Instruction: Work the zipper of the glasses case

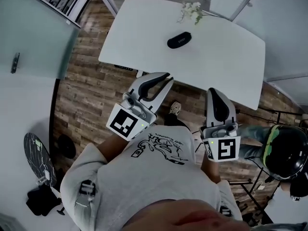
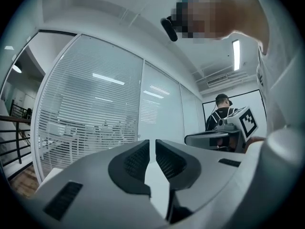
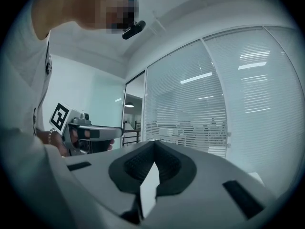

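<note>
Two hand-held white grippers with dark ribbed pads point level out from the person's chest, side by side and apart from each other. The left gripper (image 1: 166, 76) has its pads only a narrow slit apart, with nothing in the slit. The right gripper (image 1: 214, 92) has its pad tips pressed together on nothing. The black oval glasses case (image 1: 179, 40) lies well ahead of both claws, touched by neither, on the white rectangular table (image 1: 144, 37); its zipper is too small to make out. A sprig of pale flowers (image 1: 192, 11) sits beyond the case, farther from the claws. Brown wood-plank floor (image 1: 96, 81) shows beneath both claws
</note>
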The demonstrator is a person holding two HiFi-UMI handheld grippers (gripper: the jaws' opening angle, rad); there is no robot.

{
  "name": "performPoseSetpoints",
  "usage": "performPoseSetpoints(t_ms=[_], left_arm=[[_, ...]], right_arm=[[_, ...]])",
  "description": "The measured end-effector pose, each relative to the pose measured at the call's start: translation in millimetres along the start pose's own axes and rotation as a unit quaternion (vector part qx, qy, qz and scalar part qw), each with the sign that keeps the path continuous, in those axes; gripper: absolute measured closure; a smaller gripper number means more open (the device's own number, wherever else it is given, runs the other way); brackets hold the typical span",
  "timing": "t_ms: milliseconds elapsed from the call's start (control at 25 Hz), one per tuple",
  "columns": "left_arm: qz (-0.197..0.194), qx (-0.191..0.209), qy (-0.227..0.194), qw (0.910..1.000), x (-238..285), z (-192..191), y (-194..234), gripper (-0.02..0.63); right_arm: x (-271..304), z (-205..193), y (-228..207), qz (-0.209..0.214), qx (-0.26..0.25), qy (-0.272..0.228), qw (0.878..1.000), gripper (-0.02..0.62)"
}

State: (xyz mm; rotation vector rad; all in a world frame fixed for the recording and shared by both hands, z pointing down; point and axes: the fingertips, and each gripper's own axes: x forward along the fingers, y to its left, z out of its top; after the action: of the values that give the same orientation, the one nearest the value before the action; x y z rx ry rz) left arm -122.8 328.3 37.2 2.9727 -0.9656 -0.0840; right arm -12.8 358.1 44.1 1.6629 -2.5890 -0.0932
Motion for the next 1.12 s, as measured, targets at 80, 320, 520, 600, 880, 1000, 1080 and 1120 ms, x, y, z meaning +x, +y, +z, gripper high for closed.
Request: performPoseSetpoints(t_ms=[80, 320, 520, 600, 880, 1000, 1080, 1120], left_arm=[[0.002, -0.002, 0.005, 1.0, 16, -2, 3, 0.554], [0.009, 0.0, 0.01, 0.9999, 69, -7, 18, 0.554], [0.024, 0.006, 0.019, 0.9995, 99, -13, 32, 0.555], [0.031, 0.004, 0.021, 0.9993, 107, -13, 39, 0.555], [0.036, 0.021, 0.03, 0.9987, 143, -21, 79, 0.563], [0.032, 0.02, 0.033, 0.9988, 158, -28, 98, 0.563], [0.026, 0.018, 0.034, 0.999, 168, -32, 112, 0.563], [0.022, 0.015, 0.033, 0.9991, 172, -33, 120, 0.563]], right_arm=[[7, 1, -13, 0.002, -0.004, 0.0, 1.0, 0.591], [29, -5, -62, 0.004, -0.008, 0.006, 1.0, 0.591], [50, -10, -90, 0.017, -0.016, 0.014, 1.0, 0.591], [59, -12, -99, 0.021, -0.014, 0.017, 1.0, 0.591], [105, -34, -130, 0.027, -0.011, 0.032, 0.999, 0.591], [127, -42, -141, 0.025, -0.009, 0.038, 0.999, 0.591], [145, -45, -146, 0.021, -0.006, 0.039, 0.999, 0.591], [154, -45, -148, 0.019, -0.004, 0.04, 0.999, 0.591]])
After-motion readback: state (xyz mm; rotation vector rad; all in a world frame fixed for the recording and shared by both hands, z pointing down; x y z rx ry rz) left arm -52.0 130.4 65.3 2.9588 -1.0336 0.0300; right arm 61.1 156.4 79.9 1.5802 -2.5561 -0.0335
